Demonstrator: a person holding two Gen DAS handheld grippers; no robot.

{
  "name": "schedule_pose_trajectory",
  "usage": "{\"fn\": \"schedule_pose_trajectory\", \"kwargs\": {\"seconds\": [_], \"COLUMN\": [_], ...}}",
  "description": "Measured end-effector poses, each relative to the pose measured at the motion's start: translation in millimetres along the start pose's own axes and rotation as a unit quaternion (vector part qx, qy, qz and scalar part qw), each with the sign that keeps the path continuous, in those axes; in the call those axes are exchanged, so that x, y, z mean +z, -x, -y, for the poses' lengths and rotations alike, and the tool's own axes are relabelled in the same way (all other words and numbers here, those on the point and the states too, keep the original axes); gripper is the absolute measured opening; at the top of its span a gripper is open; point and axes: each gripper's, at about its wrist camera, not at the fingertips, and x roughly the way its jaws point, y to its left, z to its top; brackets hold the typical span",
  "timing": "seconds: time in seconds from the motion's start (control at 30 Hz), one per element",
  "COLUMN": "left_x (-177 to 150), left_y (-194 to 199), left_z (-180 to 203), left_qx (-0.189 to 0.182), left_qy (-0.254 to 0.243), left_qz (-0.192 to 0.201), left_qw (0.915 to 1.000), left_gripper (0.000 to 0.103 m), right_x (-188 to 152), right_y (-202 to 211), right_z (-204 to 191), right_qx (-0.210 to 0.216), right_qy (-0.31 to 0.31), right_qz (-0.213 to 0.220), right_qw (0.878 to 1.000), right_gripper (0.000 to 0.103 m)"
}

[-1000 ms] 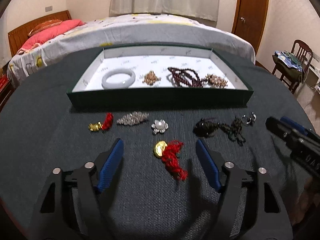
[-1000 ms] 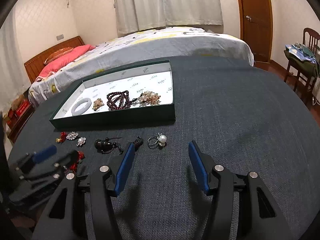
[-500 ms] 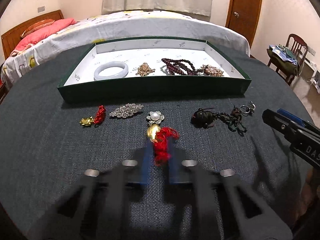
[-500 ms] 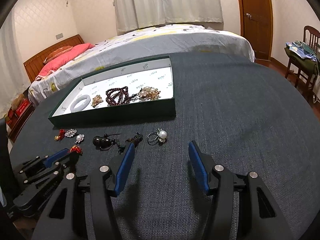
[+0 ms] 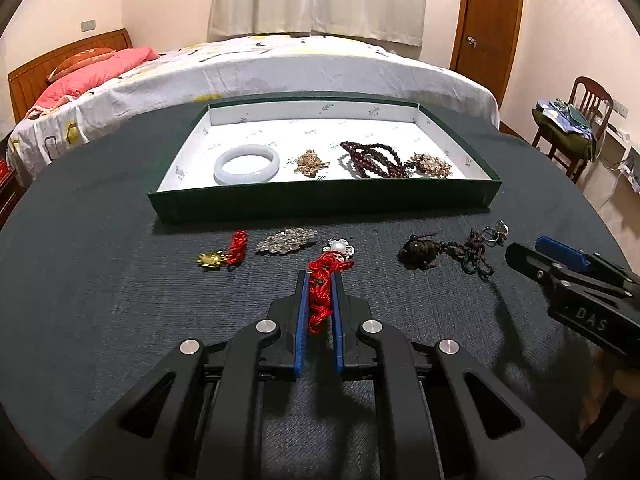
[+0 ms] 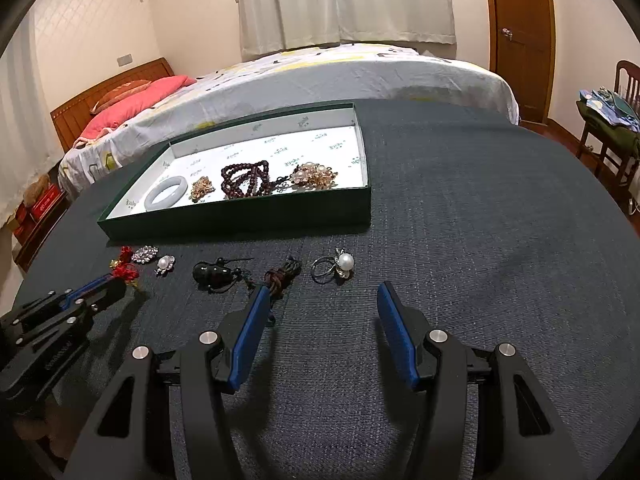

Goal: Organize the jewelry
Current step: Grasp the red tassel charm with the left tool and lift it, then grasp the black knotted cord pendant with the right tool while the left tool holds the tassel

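My left gripper [image 5: 319, 277] is shut on a red tassel charm [image 5: 319, 302], whose cord hangs between the blue pads just above the dark table. The right wrist view shows that tassel [image 6: 125, 270] at the left gripper's tip. My right gripper [image 6: 323, 290] stands open over bare cloth, just short of a pearl ring [image 6: 334, 266] and a black gourd pendant [image 6: 210, 274]. A green box [image 5: 320, 200] holds a white bangle [image 5: 246, 164], a gold brooch [image 5: 311, 163], dark red beads [image 5: 372, 159] and a pearl cluster [image 5: 430, 165].
In front of the box lie a small gold charm with red cord [image 5: 224, 254], a rhinestone brooch [image 5: 286, 240] and a pearl flower brooch [image 5: 340, 247]. A bed [image 5: 280, 68] stands behind the table, a chair [image 5: 580, 128] at the right.
The left gripper went from open around the red tassel charm to shut on it, and has raised it a little. The right gripper has stayed put and open.
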Motion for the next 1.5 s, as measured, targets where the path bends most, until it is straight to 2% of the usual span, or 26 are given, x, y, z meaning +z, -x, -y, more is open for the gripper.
{"fn": "schedule_pose_trajectory", "kwargs": {"seconds": [0.23,0.6,0.8,0.97,1.03,1.23,1.47,1.5], "left_x": [2.6,-1.4,-0.3,0.0,-0.4,-0.9,-2.5,-2.4], "left_y": [15.6,13.5,13.3,11.6,10.9,9.5,6.9,6.6], "left_z": [-11.6,-39.5,-45.1,-48.2,-48.6,-50.6,-51.3,-51.6], "left_qx": [0.011,0.028,0.026,0.023,0.022,0.020,0.017,0.018], "left_qy": [0.004,0.030,0.036,0.040,0.040,0.043,0.045,0.045], "left_qz": [0.013,0.008,0.011,0.010,0.010,0.009,0.005,0.005], "left_qw": [0.9998,0.9991,0.9989,0.9989,0.9989,0.9989,0.9988,0.9988], "left_gripper": [0.011,0.011,0.011,0.011,0.011,0.011,0.011,0.011], "right_x": [-0.1,8.5,20.0,26.6,25.4,19.5,15.3,15.2], "right_y": [-5.9,-27.9,-29.2,-37.8,-43.7,-41.1,-35.8,-35.2], "right_z": [-5.9,-24.9,-29.4,-33.5,-34.3,-38.9,-42.3,-43.0], "right_qx": [0.004,0.026,0.019,-0.007,-0.015,-0.021,-0.005,-0.001], "right_qy": [0.005,0.010,0.001,0.000,0.005,0.032,0.042,0.043], "right_qz": [-0.008,-0.050,-0.042,-0.046,-0.058,-0.056,-0.058,-0.060], "right_qw": [1.000,0.998,0.999,0.999,0.998,0.998,0.997,0.997], "right_gripper": [0.055,0.051,0.051,0.050,0.044,0.039,0.015,0.014]}}
